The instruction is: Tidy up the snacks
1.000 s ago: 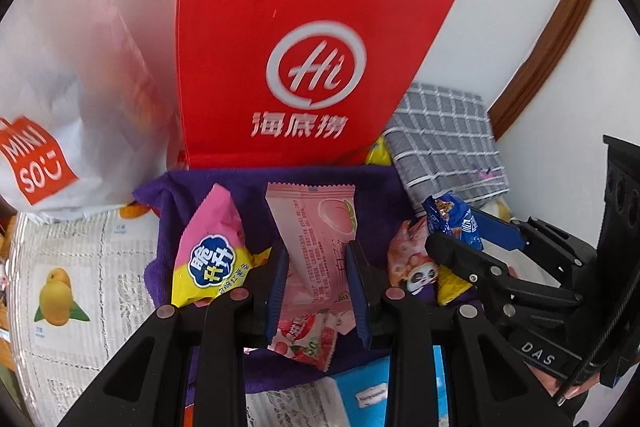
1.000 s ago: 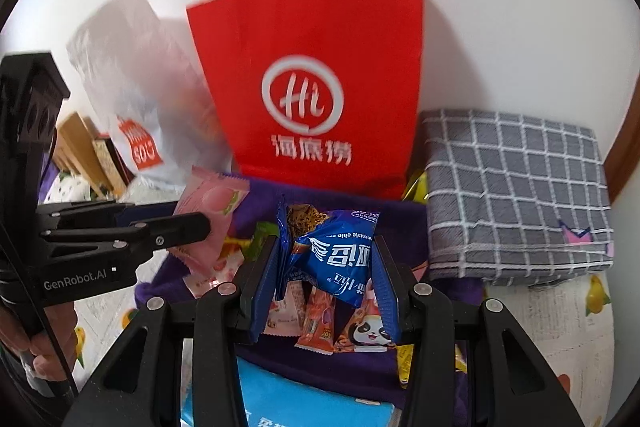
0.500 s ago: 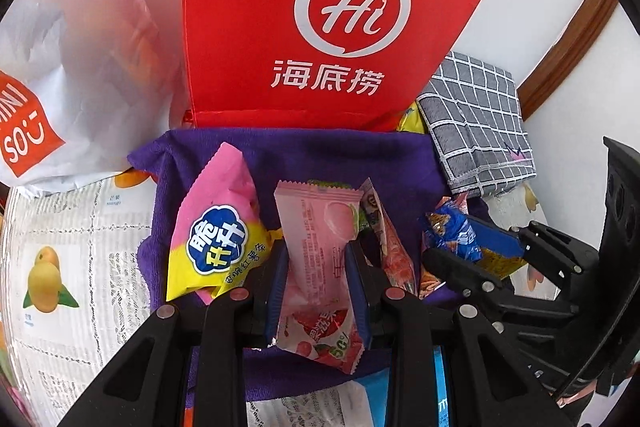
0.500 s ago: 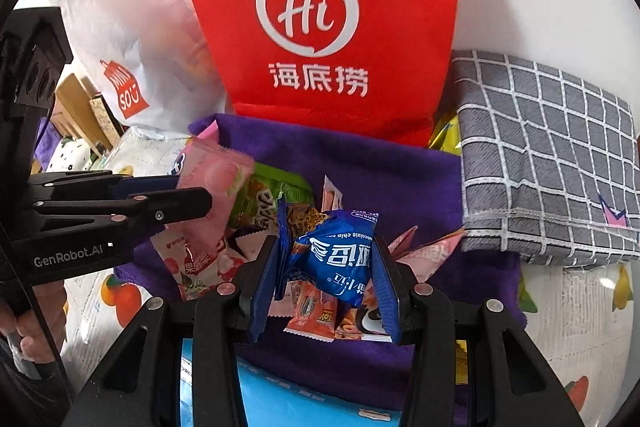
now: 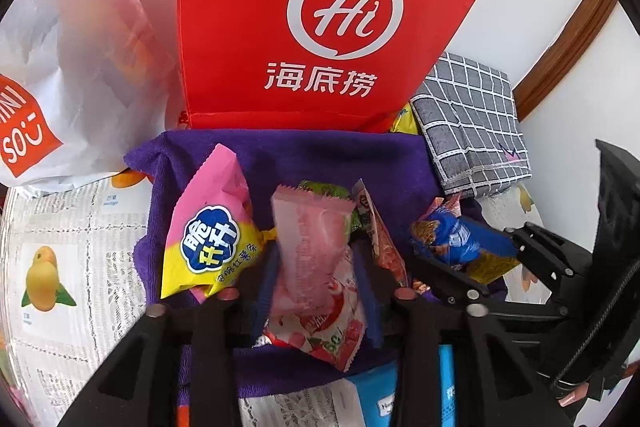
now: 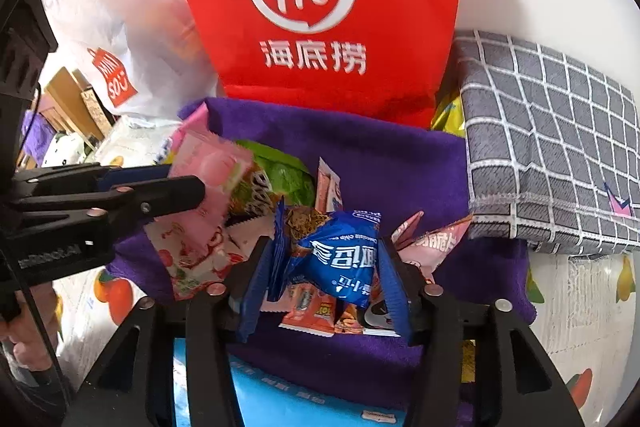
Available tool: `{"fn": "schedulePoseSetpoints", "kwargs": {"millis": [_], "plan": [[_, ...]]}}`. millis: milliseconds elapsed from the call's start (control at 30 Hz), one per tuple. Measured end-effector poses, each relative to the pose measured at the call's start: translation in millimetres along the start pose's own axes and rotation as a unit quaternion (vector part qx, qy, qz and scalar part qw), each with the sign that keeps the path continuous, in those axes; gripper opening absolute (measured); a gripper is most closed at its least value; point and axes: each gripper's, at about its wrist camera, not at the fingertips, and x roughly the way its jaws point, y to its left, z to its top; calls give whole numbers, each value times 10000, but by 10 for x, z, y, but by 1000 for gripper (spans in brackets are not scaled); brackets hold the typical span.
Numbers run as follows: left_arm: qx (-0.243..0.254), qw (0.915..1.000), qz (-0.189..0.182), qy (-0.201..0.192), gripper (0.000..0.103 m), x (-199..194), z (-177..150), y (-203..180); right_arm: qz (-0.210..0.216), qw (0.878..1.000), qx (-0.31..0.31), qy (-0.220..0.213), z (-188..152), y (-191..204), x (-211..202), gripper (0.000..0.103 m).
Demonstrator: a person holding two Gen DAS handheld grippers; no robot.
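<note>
- Left wrist view: left gripper point(image 5: 316, 267), jaws opening, pink peach packet point(image 5: 316, 251) between them, over purple cloth point(image 5: 320, 155), likely for release there.
- Right gripper point(image 6: 326, 267), jaws opening, blue cookie packet point(image 6: 340, 255) between them, above the same purple cloth.

Left gripper point(image 5: 316, 267) angled steeply downward, jaws opening around a pink packet point(image 5: 316, 259), right gripper point(image 6: 326, 267) beside it, tilted down alike, jaws opening around a blue packet point(image 6: 340, 255), a hand point(image 6: 28, 343) gripping the left handle
</note>
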Motion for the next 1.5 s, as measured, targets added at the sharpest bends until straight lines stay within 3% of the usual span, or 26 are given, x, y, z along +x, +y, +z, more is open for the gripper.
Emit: {"fn": "schedulePoseSetpoints", "kwargs": {"millis": [33,233,500,700,967,1067,1500], "plan": [[-4,10000,7,-21,58,-19,1,-5,-111,9999,-41,-45,5,20,-38,56],[5,9998,47,-208,66,-254,-36,-37,-166,9994,177,-265,39,26,-262,58],[-35,9992,-41,-405,67,-686,-356,-120,-95,9975,436,-546,-103,125,-771,58],[96,9978,44,-648,68,-1110,-656,-298,-437,9923,733,-901,-368,230,-1286,58],[177,9950,-71,-979,71,-1579,-1117,-512,-655,9910,742,-905,-858,439,-1842,58],[206,9936,92,-1111,79,-1744,-1265,-591,-756,9900,748,-932,-1028,512,-2009,74],[505,9862,414,-1523,93,-2291,-1792,-960,-1306,9797,983,-1164,-1694,617,-2619,88]]}}
